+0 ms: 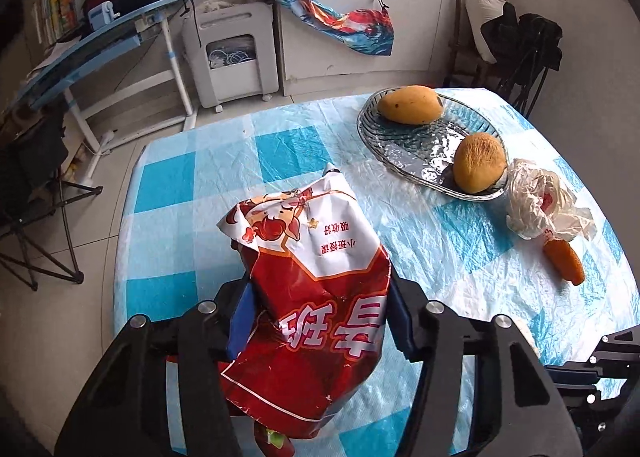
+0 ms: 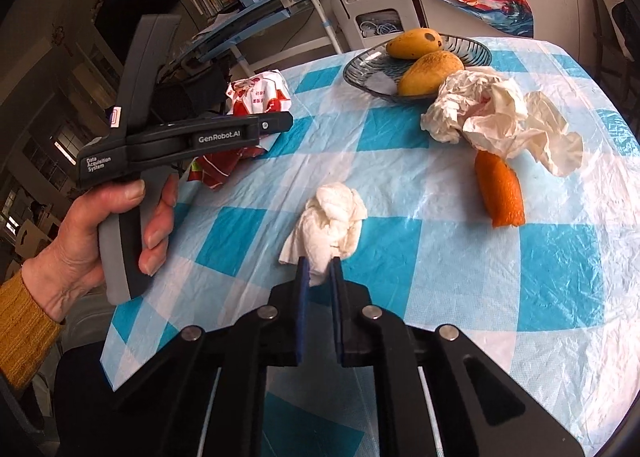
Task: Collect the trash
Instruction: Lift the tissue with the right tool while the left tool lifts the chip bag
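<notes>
A red and white snack bag [image 1: 312, 297] is clamped between the pads of the left gripper [image 1: 316, 321], apparently as the sack for the table's litter. On the near side of the checked tablecloth [image 2: 560, 257], a crumpled tissue [image 2: 328, 225] is pinched at its near edge by the right gripper [image 2: 319, 269]. Farther right, a crumpled wrapper [image 2: 500, 121] and an orange peel [image 2: 500, 189] are left uncollected beside the fruit dish [image 2: 360, 69].
</notes>
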`<state>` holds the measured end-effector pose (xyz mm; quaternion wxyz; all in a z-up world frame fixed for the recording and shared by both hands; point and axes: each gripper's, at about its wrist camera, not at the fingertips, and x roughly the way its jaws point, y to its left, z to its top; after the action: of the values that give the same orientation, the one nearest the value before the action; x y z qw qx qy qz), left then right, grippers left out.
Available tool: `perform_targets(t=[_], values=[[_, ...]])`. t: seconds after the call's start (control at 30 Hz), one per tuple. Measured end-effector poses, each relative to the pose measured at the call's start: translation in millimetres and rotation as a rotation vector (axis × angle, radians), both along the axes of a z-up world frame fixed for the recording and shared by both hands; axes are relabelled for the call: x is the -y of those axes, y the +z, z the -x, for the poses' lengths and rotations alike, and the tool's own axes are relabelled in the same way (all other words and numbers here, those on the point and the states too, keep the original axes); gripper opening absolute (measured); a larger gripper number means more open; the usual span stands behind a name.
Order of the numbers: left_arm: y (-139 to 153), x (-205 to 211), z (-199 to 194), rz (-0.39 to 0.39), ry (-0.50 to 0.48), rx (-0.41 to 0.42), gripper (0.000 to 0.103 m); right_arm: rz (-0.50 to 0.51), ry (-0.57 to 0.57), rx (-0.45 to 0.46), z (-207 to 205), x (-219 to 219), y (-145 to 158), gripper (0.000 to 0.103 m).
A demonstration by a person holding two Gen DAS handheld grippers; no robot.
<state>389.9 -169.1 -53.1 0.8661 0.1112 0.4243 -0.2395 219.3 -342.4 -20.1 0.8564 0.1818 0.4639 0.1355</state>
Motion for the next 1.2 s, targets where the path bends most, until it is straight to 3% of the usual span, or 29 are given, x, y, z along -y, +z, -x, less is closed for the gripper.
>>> perform_targets(t=[0.2, 0.47, 0.67, 0.77, 0.8, 1.2], values=[[5.4, -32.2, 100.3, 0.106, 0.043, -0.050, 0.053, -0.004, 0.004, -0.012, 32.5, -1.4, 5.1, 0.010], [-0.6, -68.5, 194.3, 0.131, 0.134, -0.042, 0.055, 0.016, -0.053, -0.007, 95.0, 1.7, 7.7, 0.010], [-4.6, -73.9, 212.1, 0.106, 0.169, 0.009, 0.062, 0.050, -0.091, 0.025, 111.6, 2.5, 9.9, 0.014], [-5.6, -79.4, 212.7, 0.121, 0.189, 0.001, 0.067, 0.066, -0.112, 0.069, 111.2, 0.0, 13.0, 0.049], [-4.7, -80.7, 211.7, 0.125, 0.191, 0.003, 0.068, 0.075, -0.115, 0.086, 110.9, -0.7, 14.8, 0.052], [-8.2, -84.2, 209.8, 0.137, 0.202, 0.020, 0.077, 0.105, -0.108, 0.119, 103.3, -16.6, 9.1, 0.052]])
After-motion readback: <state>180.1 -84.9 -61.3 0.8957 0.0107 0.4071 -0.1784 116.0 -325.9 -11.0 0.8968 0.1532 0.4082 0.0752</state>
